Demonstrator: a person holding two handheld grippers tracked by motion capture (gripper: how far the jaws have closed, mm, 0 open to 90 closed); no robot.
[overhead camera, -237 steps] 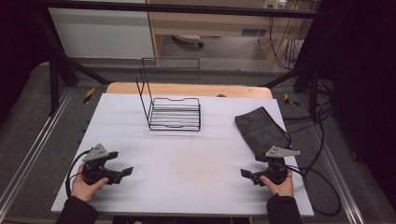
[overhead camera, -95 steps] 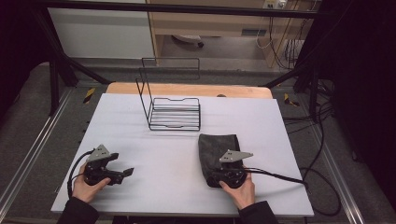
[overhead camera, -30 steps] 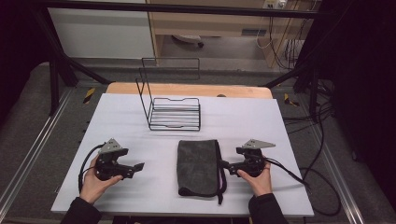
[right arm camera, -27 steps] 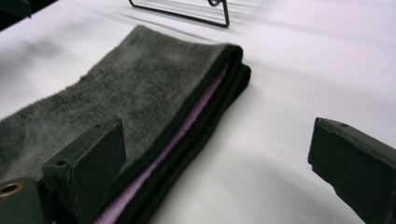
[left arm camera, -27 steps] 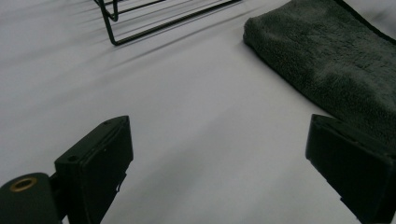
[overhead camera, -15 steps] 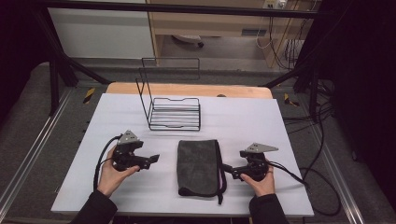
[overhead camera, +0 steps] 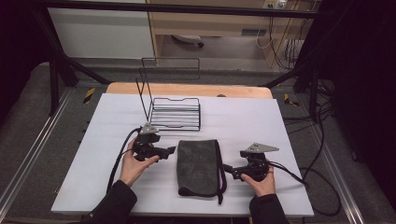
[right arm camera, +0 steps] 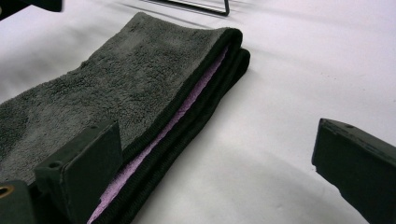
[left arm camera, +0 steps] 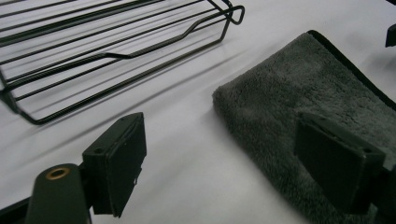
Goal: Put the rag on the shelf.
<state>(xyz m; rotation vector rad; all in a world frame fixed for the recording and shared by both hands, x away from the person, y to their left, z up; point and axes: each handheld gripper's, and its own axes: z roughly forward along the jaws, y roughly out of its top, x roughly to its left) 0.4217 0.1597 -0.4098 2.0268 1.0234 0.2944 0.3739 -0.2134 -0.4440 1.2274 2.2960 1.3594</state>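
Here, from the high view, your folded dark grey terry towel [overhead camera: 199, 165] lies flat in the middle of the white table top [overhead camera: 280, 121], long side running away from you, which puts one long edge within reach of each hand. Your left gripper [overhead camera: 169, 150] sits just beside the towel's far left corner, and your right gripper [overhead camera: 228, 169] just beside its right edge, both low to the table. The black wire rack [overhead camera: 175, 114] stands apart behind the towel (likely where the towel is headed).

In the left gripper view, the jaws straddle that corner of the towel [left arm camera: 317, 107]: one pad [left arm camera: 122, 161] over bare table, the other [left arm camera: 338, 165] above the pile. They have just been closing, yet neither pad presses the cloth, so the tool is still released. The rack's [left arm camera: 107, 51] near rail lies beyond.

In the right gripper view, the jaws stand wide and grasp nothing; one pad [right arm camera: 86, 170] rests near the towel's [right arm camera: 140, 79] doubled edge, where a lilac inner layer [right arm camera: 187, 109] peeks out. That open side faces you, judging by the layers, which makes it the natural place to pinch.
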